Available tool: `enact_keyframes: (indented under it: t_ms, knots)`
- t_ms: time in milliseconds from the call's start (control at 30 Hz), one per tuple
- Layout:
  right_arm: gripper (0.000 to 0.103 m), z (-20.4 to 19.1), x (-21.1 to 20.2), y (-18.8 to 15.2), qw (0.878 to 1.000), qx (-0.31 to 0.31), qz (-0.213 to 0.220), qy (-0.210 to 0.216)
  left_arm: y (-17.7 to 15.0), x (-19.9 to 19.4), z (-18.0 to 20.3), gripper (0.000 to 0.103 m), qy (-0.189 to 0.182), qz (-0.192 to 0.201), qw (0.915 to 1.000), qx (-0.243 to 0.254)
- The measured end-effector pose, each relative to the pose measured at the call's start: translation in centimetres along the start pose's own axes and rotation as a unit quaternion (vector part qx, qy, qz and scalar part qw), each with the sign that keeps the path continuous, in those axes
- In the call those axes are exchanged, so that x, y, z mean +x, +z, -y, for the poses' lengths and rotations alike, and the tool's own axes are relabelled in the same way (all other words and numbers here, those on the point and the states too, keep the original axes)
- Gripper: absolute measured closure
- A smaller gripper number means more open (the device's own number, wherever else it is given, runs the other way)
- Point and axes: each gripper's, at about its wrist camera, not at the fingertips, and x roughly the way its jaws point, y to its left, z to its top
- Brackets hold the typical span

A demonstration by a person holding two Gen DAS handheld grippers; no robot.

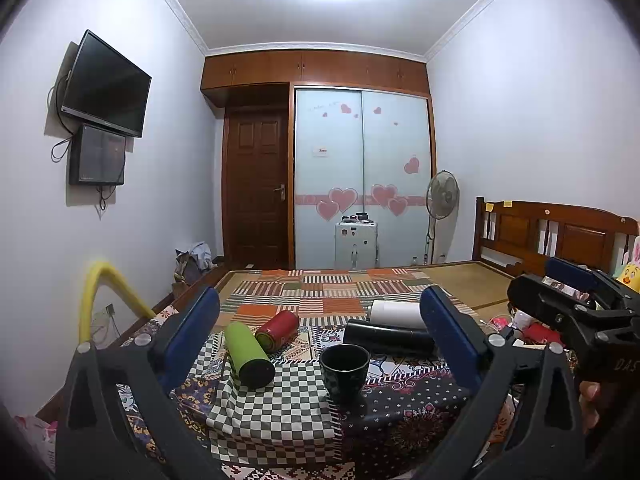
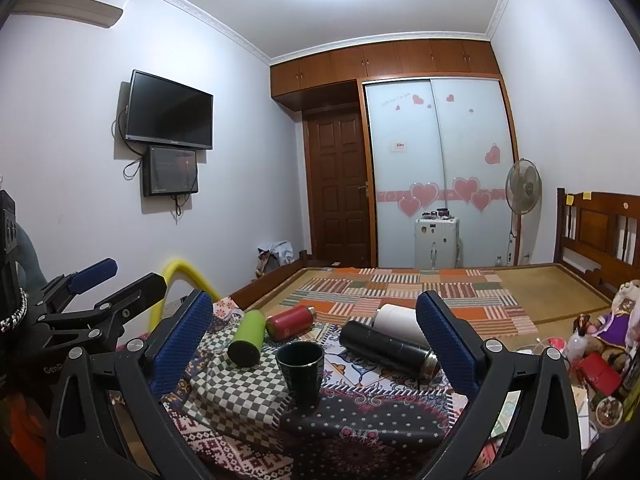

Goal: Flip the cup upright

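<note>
A black cup (image 1: 344,370) stands upright, mouth up, on the patterned cloths; it also shows in the right wrist view (image 2: 300,370). My left gripper (image 1: 320,332) is open and empty, its blue pads wide apart, with the cup a little ahead between them. My right gripper (image 2: 314,332) is open and empty too, the cup ahead between its fingers. The right gripper shows at the right edge of the left wrist view (image 1: 576,292), and the left gripper at the left of the right wrist view (image 2: 116,280).
A green bottle (image 1: 248,354), a red bottle (image 1: 278,330), a black flask (image 1: 388,338) and a white bottle (image 1: 396,314) lie on their sides behind the cup. Toys and clutter (image 2: 600,360) sit at right. A yellow tube (image 1: 100,292) arches at left.
</note>
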Motion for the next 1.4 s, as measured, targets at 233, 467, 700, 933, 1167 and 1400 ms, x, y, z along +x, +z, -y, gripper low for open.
enact_keyframes:
  t_ms: [233,467,700,933,1167,1400]
  knots:
    - [0.001,0.1,0.1,0.0,1.000,0.001,-0.002,0.000,-0.2,0.1,0.0,0.001,-0.001,-0.001,1.0000,0.000]
    - [0.001,0.1,0.2,0.0,1.000,0.002,-0.002,-0.002,-0.3,0.6,0.0,0.000,-0.002,-0.004,1.0000,-0.003]
    - [0.001,0.2,0.3,0.0,1.000,0.003,-0.003,-0.003,-0.5,1.0,0.0,0.000,-0.002,-0.007,1.0000,-0.005]
    - [0.001,0.3,0.3,0.1,1.000,0.003,-0.003,-0.003,-0.6,1.1,0.0,0.000,-0.005,-0.010,0.9999,-0.006]
    - [0.001,0.2,0.3,0.1,1.000,0.003,-0.003,-0.003,-0.5,1.0,0.1,0.000,-0.008,-0.007,0.9999,-0.004]
    - [0.001,0.2,0.3,0.3,1.000,0.003,-0.003,-0.002,-0.5,1.1,0.0,0.000,-0.009,-0.009,0.9999,-0.008]
